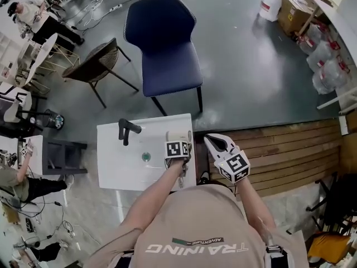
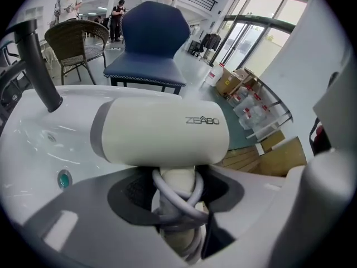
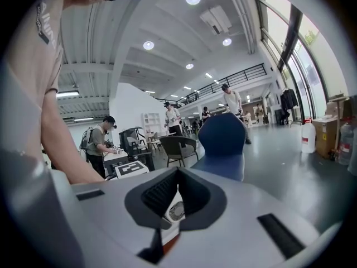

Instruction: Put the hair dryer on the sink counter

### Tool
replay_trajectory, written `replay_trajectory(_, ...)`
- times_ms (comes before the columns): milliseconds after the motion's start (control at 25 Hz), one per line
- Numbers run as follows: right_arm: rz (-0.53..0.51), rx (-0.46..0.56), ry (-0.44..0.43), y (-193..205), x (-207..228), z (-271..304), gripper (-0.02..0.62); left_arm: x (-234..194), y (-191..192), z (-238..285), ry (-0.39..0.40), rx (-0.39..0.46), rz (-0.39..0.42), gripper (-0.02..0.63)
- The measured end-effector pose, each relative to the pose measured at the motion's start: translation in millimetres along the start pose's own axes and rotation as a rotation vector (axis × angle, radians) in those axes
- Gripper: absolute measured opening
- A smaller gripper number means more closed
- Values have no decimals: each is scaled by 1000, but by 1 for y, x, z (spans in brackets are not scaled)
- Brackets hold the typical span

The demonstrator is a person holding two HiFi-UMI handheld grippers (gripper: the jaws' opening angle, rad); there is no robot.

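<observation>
A grey-floored hall is seen, with a white sink worktop (image 1: 111,172) below. Over its right side the hair dryer (image 2: 162,133) is pinched by its cord-wrapped handle in the left tool (image 2: 178,205). The right tool (image 3: 170,219) is pressed together, empty. The dryer is judged light, rigid and smooth-shelled, best gripped at the handle.

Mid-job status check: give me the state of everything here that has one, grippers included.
hair dryer: held over the right side of the sink, cord wound round its handle, not released.
left gripper: closed on the hair dryer's handle.
right gripper: jaws close together, gripping nothing I can make out.
faucet: off, no water running.
blue chair: upright, unoccupied.
</observation>
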State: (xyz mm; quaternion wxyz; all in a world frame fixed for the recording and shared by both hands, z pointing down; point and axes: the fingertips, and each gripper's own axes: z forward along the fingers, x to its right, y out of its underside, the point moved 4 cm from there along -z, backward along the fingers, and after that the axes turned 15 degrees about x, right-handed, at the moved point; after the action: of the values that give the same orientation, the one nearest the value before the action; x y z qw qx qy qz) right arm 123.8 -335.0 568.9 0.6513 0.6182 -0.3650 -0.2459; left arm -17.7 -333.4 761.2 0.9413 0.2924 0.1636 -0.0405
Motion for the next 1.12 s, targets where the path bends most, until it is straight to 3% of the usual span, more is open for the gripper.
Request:
replay_trajectory(280,12,-16,-5,7,3,-1,6,1,-1,5,-45,-1,17,215)
replay_trajectory(560,3,-26,-31,11,0,7,6,-1,-1,8,-102,17,-56,215)
replay_trajectory(1120,-1,-43,-27,11,-9,2,6,3,3,11,-127,-7,5,215)
